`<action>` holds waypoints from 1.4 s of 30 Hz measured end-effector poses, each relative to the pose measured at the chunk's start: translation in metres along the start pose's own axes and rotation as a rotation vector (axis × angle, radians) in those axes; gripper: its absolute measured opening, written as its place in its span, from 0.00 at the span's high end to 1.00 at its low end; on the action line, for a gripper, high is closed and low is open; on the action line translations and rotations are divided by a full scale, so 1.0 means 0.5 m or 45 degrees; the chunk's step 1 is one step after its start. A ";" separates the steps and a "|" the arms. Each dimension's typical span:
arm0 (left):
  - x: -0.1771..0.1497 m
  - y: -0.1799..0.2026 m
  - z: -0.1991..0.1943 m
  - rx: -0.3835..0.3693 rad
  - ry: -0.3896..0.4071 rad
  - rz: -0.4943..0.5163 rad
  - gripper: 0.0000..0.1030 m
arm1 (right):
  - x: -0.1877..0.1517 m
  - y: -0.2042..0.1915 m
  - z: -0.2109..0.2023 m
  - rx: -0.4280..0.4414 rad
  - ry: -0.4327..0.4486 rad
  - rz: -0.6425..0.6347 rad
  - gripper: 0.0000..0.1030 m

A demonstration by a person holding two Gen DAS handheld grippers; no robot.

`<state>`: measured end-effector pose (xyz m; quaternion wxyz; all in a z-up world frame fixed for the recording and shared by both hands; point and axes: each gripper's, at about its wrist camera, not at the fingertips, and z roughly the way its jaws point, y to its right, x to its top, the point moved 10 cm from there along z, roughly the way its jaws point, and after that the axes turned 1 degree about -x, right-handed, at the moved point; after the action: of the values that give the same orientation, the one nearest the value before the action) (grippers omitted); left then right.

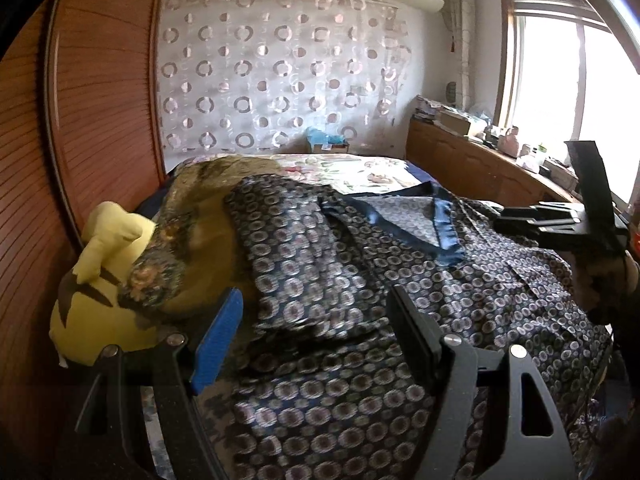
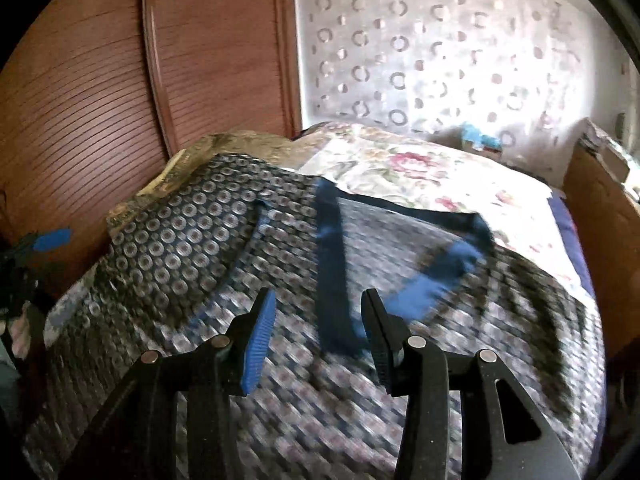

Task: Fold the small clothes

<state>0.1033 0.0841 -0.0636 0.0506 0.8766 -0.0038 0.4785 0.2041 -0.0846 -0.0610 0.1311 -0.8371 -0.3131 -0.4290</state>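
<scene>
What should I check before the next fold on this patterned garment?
1. Left gripper empty, jaws open over the cloth: ok.
2. Right gripper open, nothing pinched: ok.
3. Patterned garment lying flat: not ok, rumpled, one side draped over the brown pillow.
4. Blue collar trim visible for alignment: ok.
5. Yellow plush toy clear of the garment: ok.
6. Near hem position: cannot tell, out of view.

Your left gripper has 2 black fingers joined by flat black links with round silver pivot pins; 1 pad is ribbed blue, the other ribbed black. Your right gripper matches it: same black links, silver pins, 1 blue pad, 1 black.
</scene>
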 end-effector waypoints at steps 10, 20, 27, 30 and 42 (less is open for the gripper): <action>0.028 0.090 0.037 -0.045 0.003 0.041 0.27 | -0.111 0.067 -0.068 -0.173 -0.072 0.044 0.55; 0.028 0.186 0.073 -0.125 -0.033 0.115 0.27 | -0.193 0.156 -0.133 -0.303 -0.119 0.162 0.55; 0.036 0.253 0.078 -0.205 -0.044 0.176 0.27 | -0.220 0.264 -0.185 -0.439 -0.148 0.280 0.55; 0.037 0.285 0.084 -0.236 -0.053 0.209 0.27 | -0.238 0.311 -0.192 -0.475 -0.168 0.356 0.55; 0.007 0.357 0.101 -0.300 -0.116 0.270 0.27 | -0.263 0.351 -0.134 -0.292 -0.261 0.570 0.55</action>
<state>0.1378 -0.0979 -0.0724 0.1022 0.8800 -0.1547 0.4372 0.2160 -0.3062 -0.1175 0.0946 -0.9339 -0.0814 -0.3350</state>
